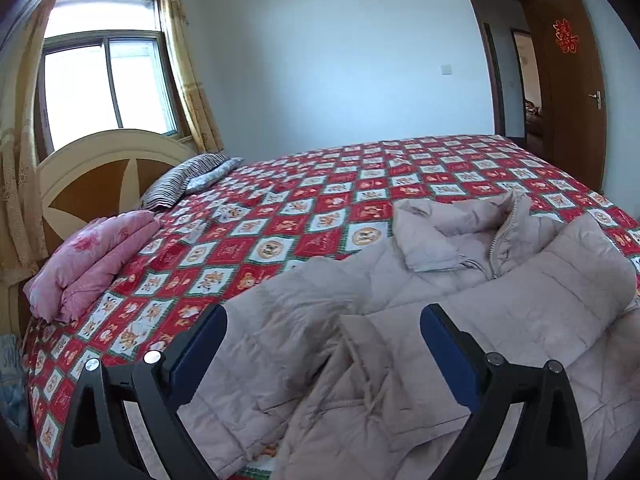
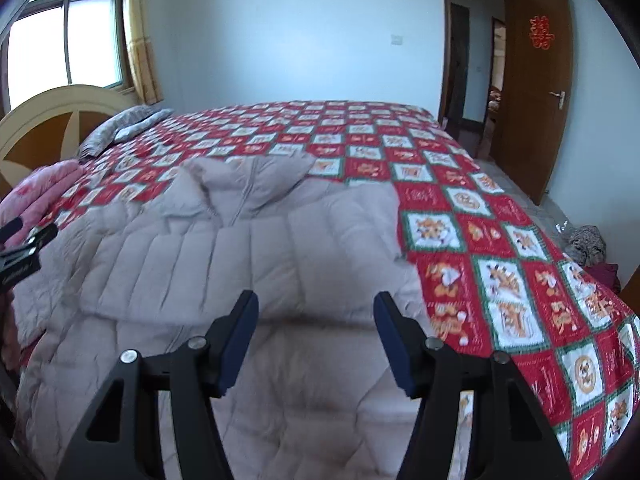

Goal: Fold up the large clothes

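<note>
A large pale beige puffer jacket (image 1: 460,300) lies on the bed, collar and zip toward the far side, a sleeve folded across its front. It fills the near part of the right wrist view (image 2: 240,264). My left gripper (image 1: 324,324) is open and empty, hovering above the jacket's sleeve area. My right gripper (image 2: 316,312) is open and empty above the jacket's right part. The left gripper's body shows at the left edge of the right wrist view (image 2: 24,248).
The bed has a red, white and green patterned quilt (image 1: 320,200) (image 2: 500,264). A folded pink blanket (image 1: 92,260) and striped pillows (image 1: 184,180) lie near the headboard (image 1: 100,160). An open wooden door (image 2: 532,92) and a clothes heap on the floor (image 2: 588,244) are at right.
</note>
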The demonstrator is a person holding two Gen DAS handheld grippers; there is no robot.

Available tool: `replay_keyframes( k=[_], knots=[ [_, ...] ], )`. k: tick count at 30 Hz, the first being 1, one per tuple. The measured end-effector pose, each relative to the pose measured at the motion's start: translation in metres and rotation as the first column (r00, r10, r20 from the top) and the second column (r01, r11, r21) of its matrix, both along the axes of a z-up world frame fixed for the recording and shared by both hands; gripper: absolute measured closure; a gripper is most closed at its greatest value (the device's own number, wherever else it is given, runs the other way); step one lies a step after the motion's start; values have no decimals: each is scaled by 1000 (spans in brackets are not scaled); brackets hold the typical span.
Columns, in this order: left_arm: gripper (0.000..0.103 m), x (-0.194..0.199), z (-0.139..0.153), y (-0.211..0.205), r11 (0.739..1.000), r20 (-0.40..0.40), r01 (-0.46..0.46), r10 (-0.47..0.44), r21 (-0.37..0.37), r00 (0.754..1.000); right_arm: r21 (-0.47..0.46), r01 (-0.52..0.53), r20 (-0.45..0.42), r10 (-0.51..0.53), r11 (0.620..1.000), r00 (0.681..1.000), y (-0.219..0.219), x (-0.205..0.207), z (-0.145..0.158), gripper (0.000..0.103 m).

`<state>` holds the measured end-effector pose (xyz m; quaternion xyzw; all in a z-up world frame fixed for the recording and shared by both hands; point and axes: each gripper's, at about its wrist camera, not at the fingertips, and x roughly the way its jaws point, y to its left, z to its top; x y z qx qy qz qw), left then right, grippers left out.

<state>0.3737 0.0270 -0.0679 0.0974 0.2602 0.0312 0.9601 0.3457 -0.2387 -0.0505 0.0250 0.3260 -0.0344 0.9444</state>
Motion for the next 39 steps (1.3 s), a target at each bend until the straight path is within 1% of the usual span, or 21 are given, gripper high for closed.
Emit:
replay_keyframes(
  k=[2,4,6,8,10,11,13,16,18,20,27,30,33,35,36,37,39],
  knots=[
    [5,7,-7,-23,999,-19,32,-32,25,999,10,31,4,-31,999,1000,-6,30,-10,42],
    [5,17,-22,-45,995,-59,79,-75,64,995,18,16,-17,-15,1000,1000,-9,53,-23,47],
    [5,29,-42,-59,991,-102,95,-85,97,991,16,0,-59,1,1000,998,-12,69,-39,48],
    [5,43,-63,-64,990,-168,96,-77,108,983,39,24,-121,-19,999,993,-24,80,-55,50],
    [5,56,-82,-63,990,-223,95,-71,100,972,53,58,-150,-50,997,988,-35,82,-69,50],
    [5,59,-89,-61,992,-238,97,-75,82,968,70,64,-161,-52,995,985,-40,83,-74,51],
    [5,60,-95,-60,993,-244,101,-85,54,966,84,65,-171,-50,994,984,-42,82,-79,51],
    [1,65,-102,-60,994,-250,98,-84,46,965,75,70,-172,-56,995,983,-42,83,-84,51],
    [1,74,-107,-59,995,-283,98,-88,23,955,69,75,-178,-62,995,982,-42,87,-87,51],
    [1,79,-110,-58,996,-297,90,-86,-2,951,62,81,-181,-68,995,981,-42,90,-87,51],
    [1,83,-113,-57,996,-306,81,-84,-21,948,-5,95,-196,-94,995,976,-33,95,-89,51],
    [1,82,-113,-56,997,-296,79,-83,-23,952,-35,103,-203,-108,994,973,-30,95,-88,51],
    [1,81,-113,-55,997,-291,77,-81,-24,953,-68,117,-207,-129,991,970,-26,92,-80,50],
    [1,81,-113,-55,997,-287,76,-79,-23,955,-84,146,-172,-159,986,972,-21,82,-69,47],
    [1,81,-113,-55,997,-286,75,-78,-22,955,-84,149,-144,-160,985,977,-15,76,-63,42],
    [1,81,-113,-55,997,-285,75,-78,-22,955,-85,140,-121,-149,987,981,-8,72,-58,39],
    [1,80,-113,-55,997,-284,75,-79,-23,955,-92,81,-96,-90,992,991,12,69,-51,38]
  ],
)
